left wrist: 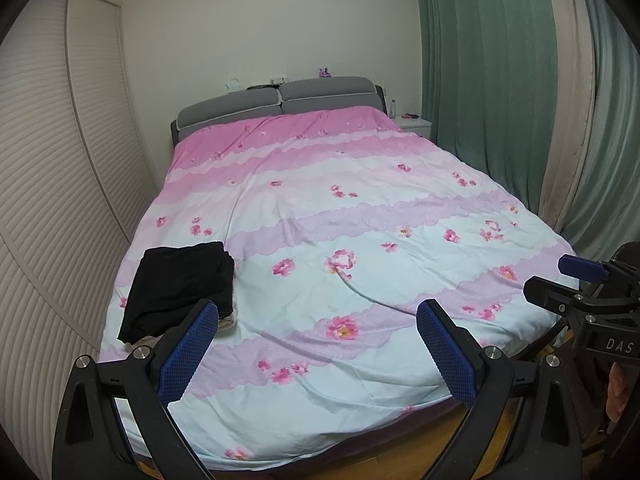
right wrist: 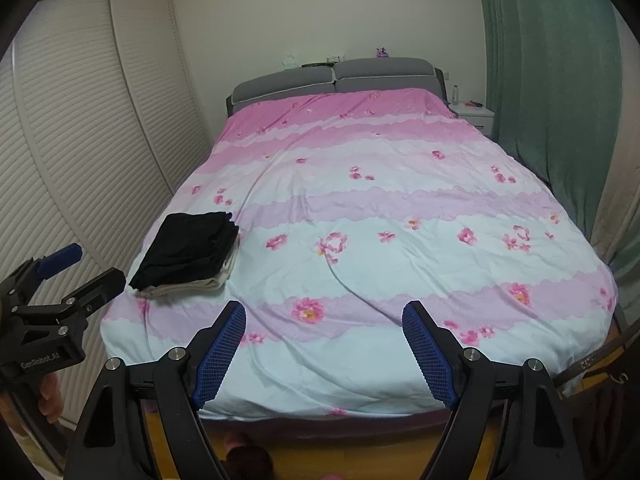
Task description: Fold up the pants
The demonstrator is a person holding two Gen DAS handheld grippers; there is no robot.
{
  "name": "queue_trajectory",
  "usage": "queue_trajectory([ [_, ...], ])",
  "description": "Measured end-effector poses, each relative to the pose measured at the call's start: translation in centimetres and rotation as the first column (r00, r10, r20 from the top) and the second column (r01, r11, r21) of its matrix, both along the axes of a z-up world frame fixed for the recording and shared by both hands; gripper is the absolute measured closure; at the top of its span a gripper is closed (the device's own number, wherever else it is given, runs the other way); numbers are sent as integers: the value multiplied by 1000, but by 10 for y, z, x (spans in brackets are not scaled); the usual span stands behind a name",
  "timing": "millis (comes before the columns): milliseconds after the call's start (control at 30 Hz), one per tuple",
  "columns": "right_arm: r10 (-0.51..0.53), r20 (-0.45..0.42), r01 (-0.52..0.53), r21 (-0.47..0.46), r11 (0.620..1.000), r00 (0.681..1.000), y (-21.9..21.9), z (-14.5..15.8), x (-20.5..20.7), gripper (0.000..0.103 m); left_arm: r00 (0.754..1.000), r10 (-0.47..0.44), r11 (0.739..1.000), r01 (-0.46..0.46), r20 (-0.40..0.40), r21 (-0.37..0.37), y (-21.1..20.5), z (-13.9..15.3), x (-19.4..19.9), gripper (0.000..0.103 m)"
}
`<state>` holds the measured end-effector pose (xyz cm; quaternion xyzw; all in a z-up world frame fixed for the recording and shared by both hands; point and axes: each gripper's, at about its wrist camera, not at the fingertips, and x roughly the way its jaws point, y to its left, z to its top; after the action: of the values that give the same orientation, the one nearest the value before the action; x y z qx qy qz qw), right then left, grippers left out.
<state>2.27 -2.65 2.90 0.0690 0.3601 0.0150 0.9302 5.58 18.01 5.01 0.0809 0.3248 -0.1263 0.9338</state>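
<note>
Folded black pants (left wrist: 180, 284) lie on top of a folded cream garment (right wrist: 192, 285) at the near left of the bed; they also show in the right wrist view (right wrist: 190, 246). My left gripper (left wrist: 318, 316) is open and empty, held above the foot of the bed, just right of the stack. My right gripper (right wrist: 324, 320) is open and empty, above the bed's foot edge. Each gripper shows in the other's view: the right one at the right edge (left wrist: 560, 276), the left one at the left edge (right wrist: 86, 266).
The bed has a pink and pale blue flowered duvet (left wrist: 360, 220) and a grey headboard (left wrist: 280, 100). White louvred wardrobe doors (left wrist: 52, 160) stand on the left, green curtains (left wrist: 500, 80) on the right, a white nightstand (right wrist: 474, 114) at the back right. Wooden floor (right wrist: 320, 456) lies below.
</note>
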Motion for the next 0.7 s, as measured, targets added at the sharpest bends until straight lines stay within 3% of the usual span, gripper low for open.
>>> queue_trajectory([
  [700, 6, 13, -6, 13, 1000, 1000, -9, 4, -13, 22, 1000, -16, 1000, 16, -1, -23, -13, 6, -15, 0],
])
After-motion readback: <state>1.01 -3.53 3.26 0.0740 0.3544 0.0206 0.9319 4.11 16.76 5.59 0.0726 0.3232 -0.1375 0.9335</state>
